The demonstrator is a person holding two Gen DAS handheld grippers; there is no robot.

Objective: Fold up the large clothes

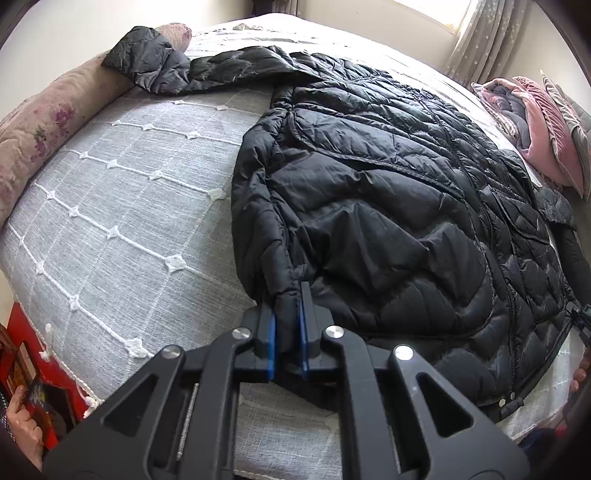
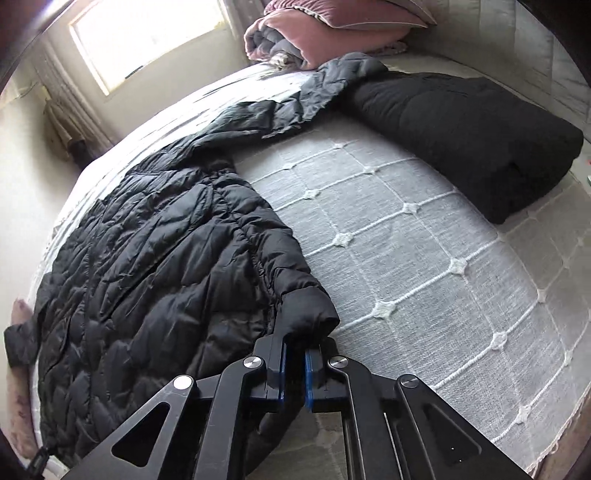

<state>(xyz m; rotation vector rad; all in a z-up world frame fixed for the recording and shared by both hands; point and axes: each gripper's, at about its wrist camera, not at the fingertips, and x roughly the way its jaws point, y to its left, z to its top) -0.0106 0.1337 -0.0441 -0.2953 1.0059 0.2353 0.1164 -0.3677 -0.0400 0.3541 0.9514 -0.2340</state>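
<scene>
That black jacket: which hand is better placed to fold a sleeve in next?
Probably neither: both grippers, left and right, pinch the jacket hem corners, far from both outstretched sleeves.

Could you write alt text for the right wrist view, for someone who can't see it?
The right gripper pinches a corner of a black puffer jacket spread on a grey quilted bed. A folded black garment lies beyond.

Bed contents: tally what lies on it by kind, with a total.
Black puffer jacket spread flat, both bottom corners gripped by left gripper and right gripper: 1
Folded black garment: 1
Floral bolster: 1
Pink pillow-and-blanket pile, items inside not separable: 1
Total: 4
</scene>
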